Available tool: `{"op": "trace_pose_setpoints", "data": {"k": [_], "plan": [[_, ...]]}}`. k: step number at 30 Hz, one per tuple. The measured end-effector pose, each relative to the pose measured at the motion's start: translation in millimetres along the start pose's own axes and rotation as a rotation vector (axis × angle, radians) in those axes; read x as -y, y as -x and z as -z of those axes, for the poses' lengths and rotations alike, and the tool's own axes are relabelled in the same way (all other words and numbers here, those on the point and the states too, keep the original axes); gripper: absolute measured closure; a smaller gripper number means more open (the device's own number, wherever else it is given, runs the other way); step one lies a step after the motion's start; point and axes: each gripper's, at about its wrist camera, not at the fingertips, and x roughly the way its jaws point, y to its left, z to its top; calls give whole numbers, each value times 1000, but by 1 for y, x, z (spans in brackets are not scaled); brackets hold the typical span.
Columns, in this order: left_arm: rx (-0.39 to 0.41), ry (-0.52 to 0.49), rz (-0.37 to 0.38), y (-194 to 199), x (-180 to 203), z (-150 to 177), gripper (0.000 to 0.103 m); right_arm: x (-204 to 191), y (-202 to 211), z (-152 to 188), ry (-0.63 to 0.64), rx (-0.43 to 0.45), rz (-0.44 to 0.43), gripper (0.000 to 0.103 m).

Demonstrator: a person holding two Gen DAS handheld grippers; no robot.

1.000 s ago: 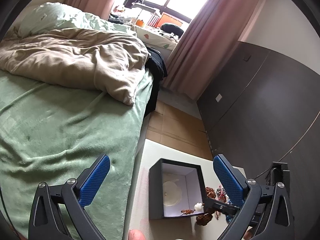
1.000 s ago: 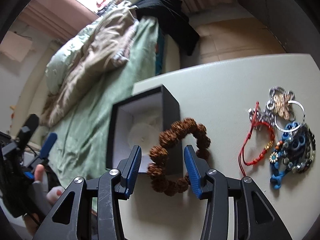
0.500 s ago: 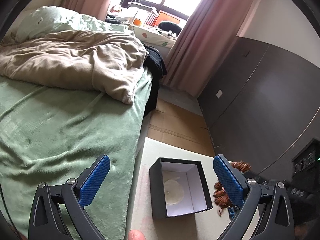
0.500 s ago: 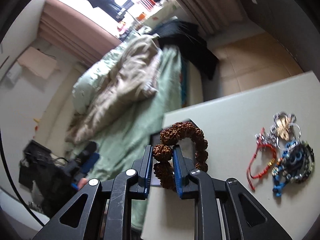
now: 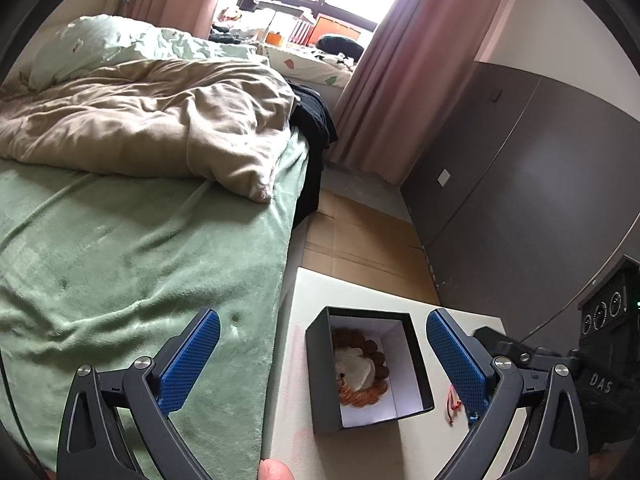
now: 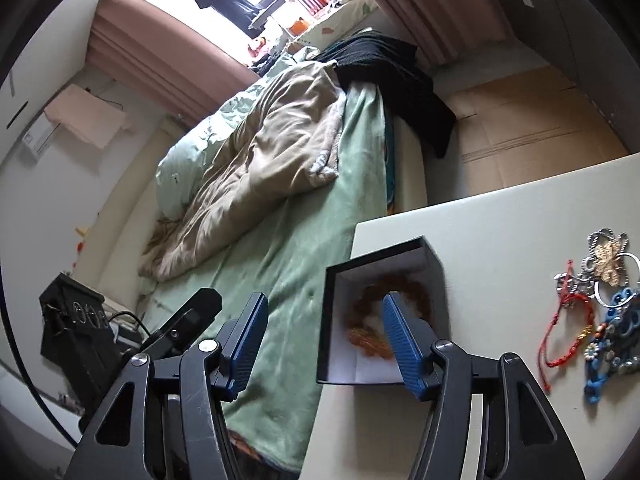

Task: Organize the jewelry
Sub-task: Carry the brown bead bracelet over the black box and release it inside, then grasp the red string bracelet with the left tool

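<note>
A black box (image 5: 320, 400) with a white inside stands on the white table (image 5: 292, 400). The brown bead bracelet (image 5: 374, 354) lies inside it around a white cushion; it also shows in the right wrist view (image 6: 416, 292). My right gripper (image 6: 324, 340) is open and empty above the box (image 6: 332, 320). My left gripper (image 5: 320, 360) is open and empty, its fingers either side of the box. A pile of jewelry (image 6: 608, 320) with a red cord bracelet (image 6: 568, 332) lies on the table right of the box.
A bed with a green blanket (image 5: 140, 260) and a beige duvet (image 5: 140, 128) runs along the table's left edge. Dark wardrobe doors (image 5: 540, 200) stand on the right. A black camera rig (image 6: 76, 332) shows at the left.
My right gripper carried the brown bead bracelet over the box, opened and let it go. The bracelet now lies inside the box. The left gripper stayed open.
</note>
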Motion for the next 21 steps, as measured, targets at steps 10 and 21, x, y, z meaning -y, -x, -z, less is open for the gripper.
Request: {"op": "trace_pose_setpoints", "data": {"k": [10,21], "plan": [[-14,-66,19,-2,28,9,0,29,71,4,-51,111,121,43],[-55,-167,74,-10,84,33,0,71,123,14,-162,158,275,39]]}}
